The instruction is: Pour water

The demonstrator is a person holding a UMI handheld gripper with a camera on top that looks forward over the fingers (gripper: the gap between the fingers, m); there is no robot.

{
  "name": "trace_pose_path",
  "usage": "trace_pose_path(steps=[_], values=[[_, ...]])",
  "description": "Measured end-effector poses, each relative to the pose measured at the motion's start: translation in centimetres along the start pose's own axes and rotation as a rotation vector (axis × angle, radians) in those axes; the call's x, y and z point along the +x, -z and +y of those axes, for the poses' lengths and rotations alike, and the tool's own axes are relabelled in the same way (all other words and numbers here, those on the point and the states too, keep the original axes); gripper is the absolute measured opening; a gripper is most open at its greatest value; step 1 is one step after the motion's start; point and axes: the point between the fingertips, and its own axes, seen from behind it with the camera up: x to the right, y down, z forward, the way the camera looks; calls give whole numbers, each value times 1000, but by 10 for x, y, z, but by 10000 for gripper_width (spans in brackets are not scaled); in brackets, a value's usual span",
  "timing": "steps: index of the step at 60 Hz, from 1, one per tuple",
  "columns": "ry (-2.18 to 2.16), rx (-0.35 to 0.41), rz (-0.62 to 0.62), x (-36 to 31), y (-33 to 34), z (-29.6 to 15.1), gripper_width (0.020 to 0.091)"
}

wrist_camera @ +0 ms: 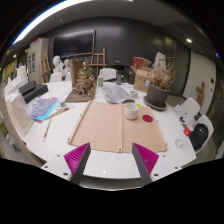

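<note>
Hovering above a white table (55,140), the gripper (112,160) is spread wide and holds nothing. Beyond its fingers lies a tan mat (100,125), a small white cup (131,111) at its far edge. Approach seems underway; next, reach forward toward the cup.

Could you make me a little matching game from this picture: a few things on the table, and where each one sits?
Things:
1. white cup
2. red lid
3. potted plant
4. tongs

Places:
a. nearest the camera, open, holding nothing
b. behind the mat's far right corner
c. on the tan mat, near its right edge
d. on the white table, just right of the mat

Pairs: 1-c, 2-d, 3-b, 4-a
</note>
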Motion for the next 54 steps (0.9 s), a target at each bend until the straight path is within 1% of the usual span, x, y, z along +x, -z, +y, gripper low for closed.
trace_pose_path(steps=[8,13,21,32,44,54], values=[[-36,-3,50,36,-2,5,848],[-53,-2,76,78,-4,15,846],[-81,-5,129,151,-11,35,847],[-83,9,231,270,-31,70,848],[-81,77,273,378,-75,88,854],[-130,112,250,432,-133,86,855]])
